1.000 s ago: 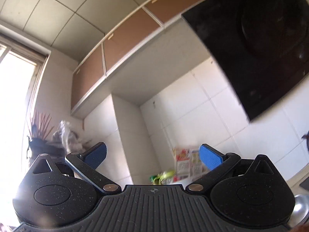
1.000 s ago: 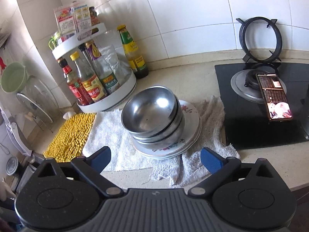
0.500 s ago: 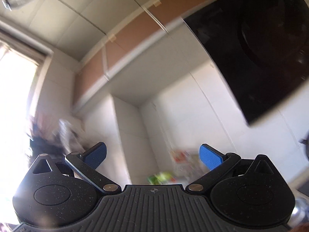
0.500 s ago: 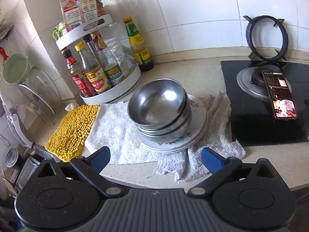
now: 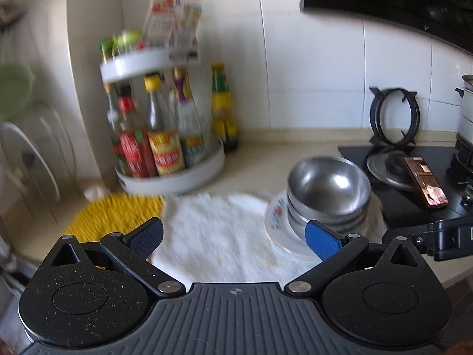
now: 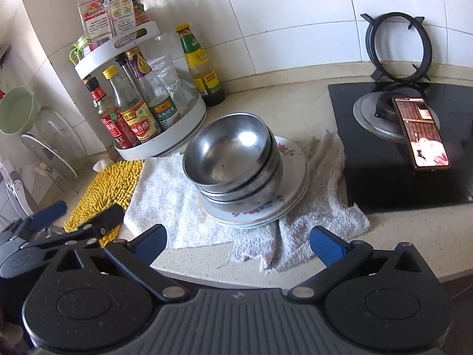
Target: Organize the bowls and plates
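Observation:
A nest of steel bowls [image 6: 230, 153] sits on a stack of floral white plates [image 6: 292, 159], on a white towel [image 6: 165, 195] on the counter. In the left wrist view the bowls [image 5: 328, 186] and plates [image 5: 275, 222] lie ahead to the right. My right gripper [image 6: 238, 244] is open and empty, just short of the plates. My left gripper [image 5: 235, 238] is open and empty over the towel [image 5: 218, 230]; it also shows at the left edge of the right wrist view [image 6: 77, 216].
A two-tier white rack of sauce bottles [image 6: 139, 112] stands behind the towel, a yellow mat [image 6: 112, 189] to its left. A black hob [image 6: 408, 148] with a phone [image 6: 419, 133] lies right. Lids [image 6: 50, 153] and a green bowl [image 6: 14, 112] stand far left.
My left gripper has swung down from pointing at the ceiling and cabinets to facing the counter. My right gripper has moved slightly closer to the bowls.

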Demonstrator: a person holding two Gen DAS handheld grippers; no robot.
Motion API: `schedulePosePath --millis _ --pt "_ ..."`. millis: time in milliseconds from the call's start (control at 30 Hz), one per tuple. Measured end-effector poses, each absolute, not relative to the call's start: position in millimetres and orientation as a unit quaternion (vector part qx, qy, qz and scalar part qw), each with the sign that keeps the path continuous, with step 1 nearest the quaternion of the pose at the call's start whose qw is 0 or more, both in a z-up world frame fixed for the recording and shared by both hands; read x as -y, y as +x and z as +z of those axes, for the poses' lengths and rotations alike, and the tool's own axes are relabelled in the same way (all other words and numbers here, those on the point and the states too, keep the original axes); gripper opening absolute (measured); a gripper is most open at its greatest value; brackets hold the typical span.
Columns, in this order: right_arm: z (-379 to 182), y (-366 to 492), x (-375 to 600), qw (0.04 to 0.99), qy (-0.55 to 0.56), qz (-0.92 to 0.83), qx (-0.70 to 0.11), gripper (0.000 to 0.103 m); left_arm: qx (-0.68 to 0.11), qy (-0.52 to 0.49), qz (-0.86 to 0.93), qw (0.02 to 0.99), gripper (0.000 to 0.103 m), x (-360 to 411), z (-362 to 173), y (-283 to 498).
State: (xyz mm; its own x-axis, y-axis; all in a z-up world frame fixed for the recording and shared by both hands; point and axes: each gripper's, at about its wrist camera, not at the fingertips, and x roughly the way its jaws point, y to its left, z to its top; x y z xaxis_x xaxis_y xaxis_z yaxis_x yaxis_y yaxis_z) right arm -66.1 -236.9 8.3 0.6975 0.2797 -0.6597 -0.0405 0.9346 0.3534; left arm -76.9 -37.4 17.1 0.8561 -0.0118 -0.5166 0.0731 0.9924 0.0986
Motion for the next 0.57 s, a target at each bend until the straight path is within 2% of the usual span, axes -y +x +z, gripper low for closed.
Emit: schedulePosePath --millis 100,567 --pt "6.9 -67.3 238.7 0.907 0.16 0.088 -0.381 0.103 -0.294 0.053 -0.02 0.954 0.103 39.0 9.1 -74.8" --pt "3.7 -70.7 240.4 0.904 0.162 0.088 -0.386 0.103 -0.324 0.041 -0.019 0.945 0.103 39.8 1.9 -70.6"
